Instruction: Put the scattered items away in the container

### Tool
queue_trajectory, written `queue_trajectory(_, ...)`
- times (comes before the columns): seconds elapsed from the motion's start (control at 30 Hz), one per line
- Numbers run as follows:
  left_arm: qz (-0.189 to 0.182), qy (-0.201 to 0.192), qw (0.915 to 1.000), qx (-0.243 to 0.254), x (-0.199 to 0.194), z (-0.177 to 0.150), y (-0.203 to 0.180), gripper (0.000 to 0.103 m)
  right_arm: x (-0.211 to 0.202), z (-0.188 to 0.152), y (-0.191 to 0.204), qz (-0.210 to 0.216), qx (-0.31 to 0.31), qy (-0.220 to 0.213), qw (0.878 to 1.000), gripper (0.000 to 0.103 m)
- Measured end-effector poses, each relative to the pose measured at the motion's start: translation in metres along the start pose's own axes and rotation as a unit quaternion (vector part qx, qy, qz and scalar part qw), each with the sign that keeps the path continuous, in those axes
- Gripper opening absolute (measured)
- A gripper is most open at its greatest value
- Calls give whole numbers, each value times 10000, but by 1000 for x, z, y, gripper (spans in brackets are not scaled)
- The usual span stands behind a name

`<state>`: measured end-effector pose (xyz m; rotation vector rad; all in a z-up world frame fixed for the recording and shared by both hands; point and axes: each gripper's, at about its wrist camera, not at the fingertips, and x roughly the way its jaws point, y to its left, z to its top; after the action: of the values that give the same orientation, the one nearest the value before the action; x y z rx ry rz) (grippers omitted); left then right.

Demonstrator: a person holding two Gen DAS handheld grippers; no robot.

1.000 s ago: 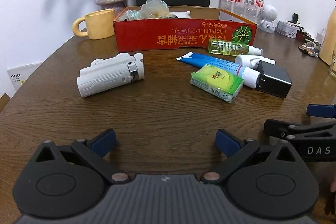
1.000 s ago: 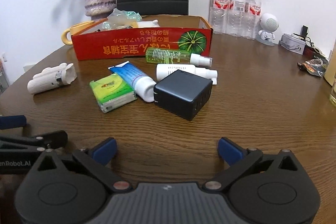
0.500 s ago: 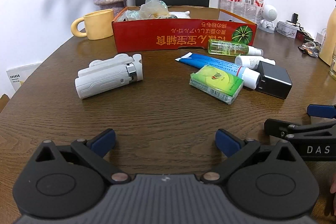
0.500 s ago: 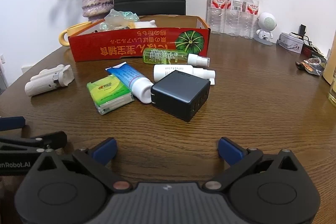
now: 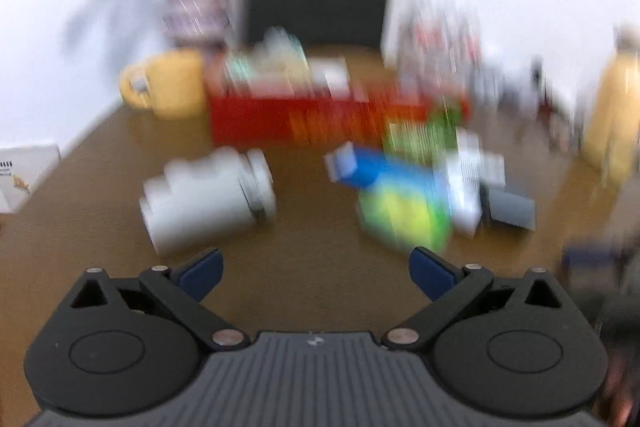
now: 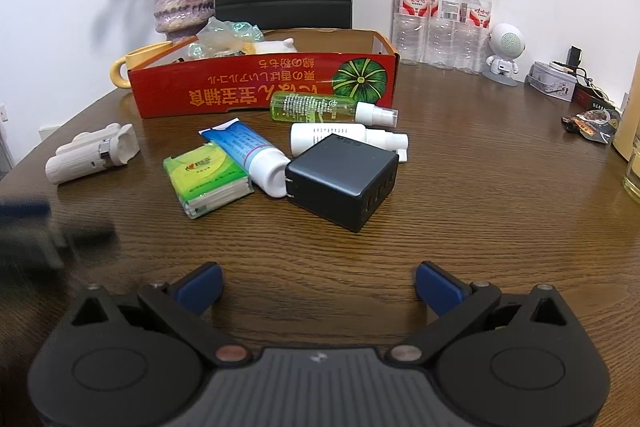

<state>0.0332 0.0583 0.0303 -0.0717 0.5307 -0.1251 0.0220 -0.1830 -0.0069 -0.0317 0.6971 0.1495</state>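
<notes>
A red box [image 6: 264,87] sits on the desk [image 6: 480,195]. Just in front of it lie two bottles [image 6: 320,107], a tube [image 6: 248,151], tissues [image 6: 206,179], a charger [image 6: 344,179] and, further left, a white device [image 6: 92,153]. Both the left gripper [image 5: 316,269] and right gripper [image 6: 318,281] hover with fingers spread wide, holding nothing.

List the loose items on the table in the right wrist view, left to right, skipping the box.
White folding gadget → green tissue pack → blue-and-white tube → black charger. The two spray bottles lie behind the charger and overlap it in the order, so they are left out.
</notes>
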Motion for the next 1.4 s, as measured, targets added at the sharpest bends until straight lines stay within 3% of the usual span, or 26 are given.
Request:
queue_trajectory(0.13,702,312,9931,888,43,33,22,103,1,1,0,0,-2,1,10000,103)
queue_trajectory(0.2,640,672,9860,1384,67,35,30,103,2,1,1,4,-3,1,10000,103)
queue_trajectory(0.27,475,1147,9822,1410,86,33,39,103,2,2,1,8,-3,0,10000,103)
queue_trajectory(0.33,482,1340,9832,1143,88,30,42,103,2,2,1,17,-4,-1,10000,103)
queue_trajectory(0.47,-73,1376,9846,1079,66,25,32,102,5,5,-2,55,-45,-4,10000,103)
queue_trajectory(0.53,-18,1352,9833,1221,58,27,25,101,10,10,-6,32,-87,-9,10000,103)
queue_trajectory(0.67,-260,1207,9850,1202,44,39,22,101,21,26,-16,-253,-211,-15,9995,103)
queue_trajectory(0.77,-35,706,9919,1060,40,50,32,101,24,36,-25,-276,-98,-81,9995,103)
queue_trajectory(0.87,322,576,9902,1228,59,49,40,101,28,42,-30,-218,32,-81,9997,103)
queue_trajectory(1.0,265,904,9873,1276,82,39,37,101,37,49,-28,88,-28,-132,9999,100)
queue_trajectory(1.03,182,987,9876,1205,85,37,36,100,39,51,-26,121,-102,-162,9997,100)
queue_trajectory(1.1,44,1109,9878,1094,88,34,34,88,47,55,-25,80,-295,-199,9993,99)
queue_trajectory(1.17,41,1213,9872,1035,87,31,33,65,53,60,-28,251,-540,-136,9981,96)
queue_trajectory(1.27,150,1215,9883,913,80,26,35,59,53,64,-39,710,-626,-91,9955,81)
queue_trajectory(1.4,344,1360,9885,572,60,20,28,56,47,60,-42,839,-599,-62,9947,78)
